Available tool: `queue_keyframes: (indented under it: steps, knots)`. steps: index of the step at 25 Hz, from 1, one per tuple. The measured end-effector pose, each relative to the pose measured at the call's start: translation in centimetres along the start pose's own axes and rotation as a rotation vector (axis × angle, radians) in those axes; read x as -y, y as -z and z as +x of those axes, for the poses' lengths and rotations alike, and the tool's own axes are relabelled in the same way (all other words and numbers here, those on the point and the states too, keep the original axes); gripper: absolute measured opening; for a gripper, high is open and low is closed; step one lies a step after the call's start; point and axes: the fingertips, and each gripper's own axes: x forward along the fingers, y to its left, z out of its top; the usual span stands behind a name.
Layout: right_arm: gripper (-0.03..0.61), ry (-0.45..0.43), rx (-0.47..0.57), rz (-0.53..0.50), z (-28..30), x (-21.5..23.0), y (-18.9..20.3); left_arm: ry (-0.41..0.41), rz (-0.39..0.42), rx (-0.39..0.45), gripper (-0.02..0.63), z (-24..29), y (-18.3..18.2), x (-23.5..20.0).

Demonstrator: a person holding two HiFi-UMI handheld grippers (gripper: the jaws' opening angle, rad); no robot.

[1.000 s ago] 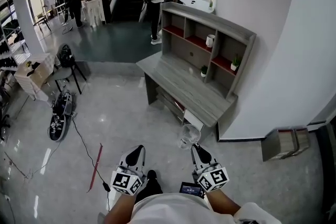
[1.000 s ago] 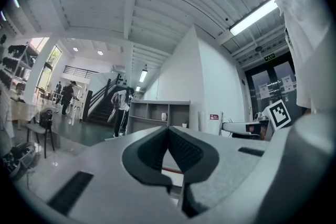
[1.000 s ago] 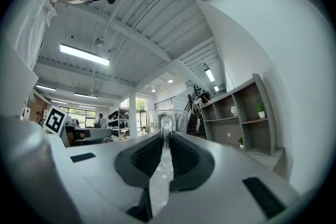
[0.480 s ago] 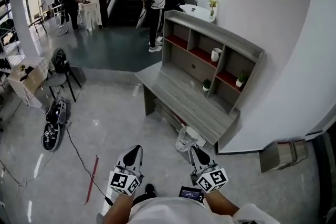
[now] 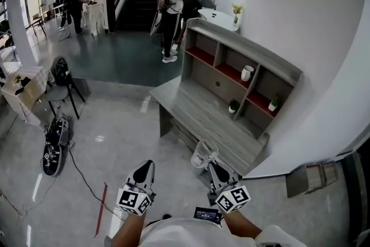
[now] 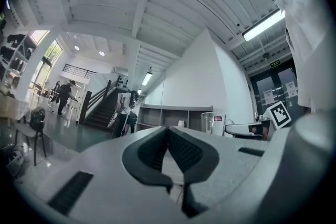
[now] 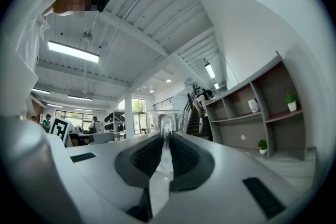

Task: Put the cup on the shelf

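Shelf (image 5: 243,69) nearer; right tongs (image 5: 211,166) pinch cup (image 5: 203,154).

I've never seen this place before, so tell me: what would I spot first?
The see-through cup pinched in the right gripper, low in the middle of the head view, close to the near end of the grey wooden desk. Behind it, the desk's shelf with red-lined cubbies holds a white mug and two little plants.

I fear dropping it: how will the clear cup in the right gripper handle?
The clear see-through cup looks hard and smooth, so probably slippery and breakable. The right gripper pinches only a thin part, so it may swing or tilt.
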Motion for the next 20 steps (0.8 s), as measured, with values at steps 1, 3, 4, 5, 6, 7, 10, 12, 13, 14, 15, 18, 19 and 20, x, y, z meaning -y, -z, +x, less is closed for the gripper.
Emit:
queue_keyframes:
  steps: [1, 3, 4, 5, 6, 7, 10, 12, 13, 14, 15, 18, 19, 20]
  knots:
    - [0.044, 0.004, 0.001, 0.007, 0.9, 0.0, 0.2, 0.001, -0.003, -0.002, 0.009, 0.3, 0.1, -0.9]
    - [0.046, 0.011, 0.007, 0.024, 2.6, 0.1, 0.5, 0.008, -0.004, -0.005, 0.009, 0.9, 0.4, -2.4]
    - [0.046, 0.015, 0.013, 0.032, 3.4, 0.2, 0.6, 0.012, -0.003, -0.005, 0.009, 1.2, 0.4, -3.1]
    - [0.046, 0.020, 0.019, 0.038, 4.1, 0.3, 0.8, 0.014, 0.000, -0.004, 0.009, 1.5, 0.5, -3.8]
    - [0.046, 0.025, 0.023, 0.041, 4.7, 0.4, 1.0, 0.013, 0.004, -0.001, 0.009, 1.8, 0.4, -4.5]
    - [0.044, 0.031, 0.024, 0.039, 5.3, 0.5, 1.2, 0.010, 0.006, 0.001, 0.009, 2.1, 0.4, -5.2]
    - [0.046, 0.045, 0.013, 0.024, 6.6, 0.6, 1.8, -0.004, 0.008, -0.007, 0.009, 2.8, 0.7, -6.9]
    - [0.044, 0.045, 0.003, 0.002, 7.3, 0.6, 2.1, -0.007, 0.035, -0.025, 0.009, 3.2, 1.0, -7.5]
    - [0.045, 0.044, 0.000, -0.009, 7.7, 0.6, 2.2, -0.007, 0.055, -0.032, 0.009, 3.5, 1.1, -7.7]
    - [0.044, 0.044, -0.001, -0.020, 8.2, 0.6, 2.4, -0.008, 0.073, -0.037, 0.009, 3.7, 1.2, -7.9]
    - [0.044, 0.045, -0.002, -0.032, 8.7, 0.6, 2.5, -0.012, 0.088, -0.040, 0.009, 4.1, 1.2, -8.2]
    - [0.044, 0.038, -0.005, -0.081, 10.5, 0.7, 2.8, -0.022, 0.118, -0.045, 0.009, 5.3, 1.2, -9.2]
    - [0.044, 0.032, -0.003, -0.090, 11.1, 0.7, 2.9, -0.022, 0.121, -0.046, 0.009, 5.7, 1.3, -9.5]
    - [0.046, 0.023, -0.001, -0.095, 11.7, 0.8, 3.0, -0.023, 0.121, -0.047, 0.009, 6.1, 1.3, -9.9]
